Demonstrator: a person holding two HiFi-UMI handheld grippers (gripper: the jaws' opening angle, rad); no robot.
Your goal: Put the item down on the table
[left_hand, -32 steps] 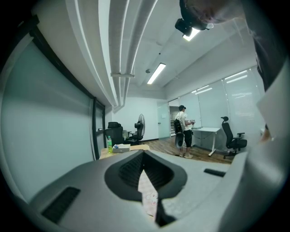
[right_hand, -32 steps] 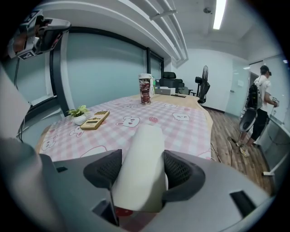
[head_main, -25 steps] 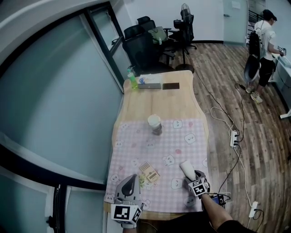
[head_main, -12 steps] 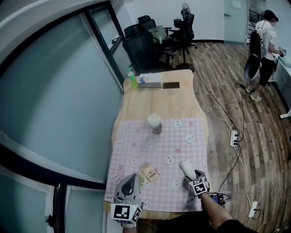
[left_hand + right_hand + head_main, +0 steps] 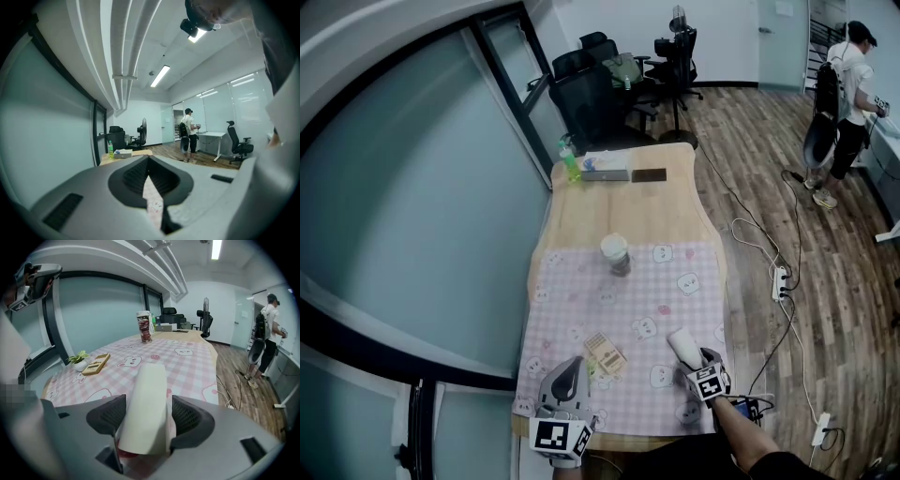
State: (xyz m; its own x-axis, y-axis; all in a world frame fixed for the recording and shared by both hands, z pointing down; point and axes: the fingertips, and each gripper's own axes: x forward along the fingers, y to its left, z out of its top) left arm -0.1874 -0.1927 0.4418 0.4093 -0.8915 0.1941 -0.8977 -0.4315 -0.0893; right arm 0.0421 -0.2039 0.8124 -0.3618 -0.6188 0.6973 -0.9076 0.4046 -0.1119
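Observation:
A white cylindrical tube point(image 5: 148, 394) lies slanted between the jaws of my right gripper point(image 5: 149, 415), which is shut on it low over the pink checked tablecloth point(image 5: 187, 364). In the head view the tube point(image 5: 682, 344) sticks out ahead of the right gripper point(image 5: 694, 362) at the near right of the table. My left gripper point(image 5: 571, 368) hovers at the near left edge. In its own view the left gripper point(image 5: 151, 186) has its jaws closed to a thin slit with nothing in them.
A flat brown box point(image 5: 605, 353) and a small potted plant point(image 5: 589, 368) sit just ahead of the left gripper. A lidded jar point(image 5: 615, 254) stands mid-table; a bottle and boxes point(image 5: 607, 169) lie at the far end. Cables and a power strip point(image 5: 780, 283) run along the floor at the right.
Only the head view has shifted slightly. Both grippers and the tube keep their places.

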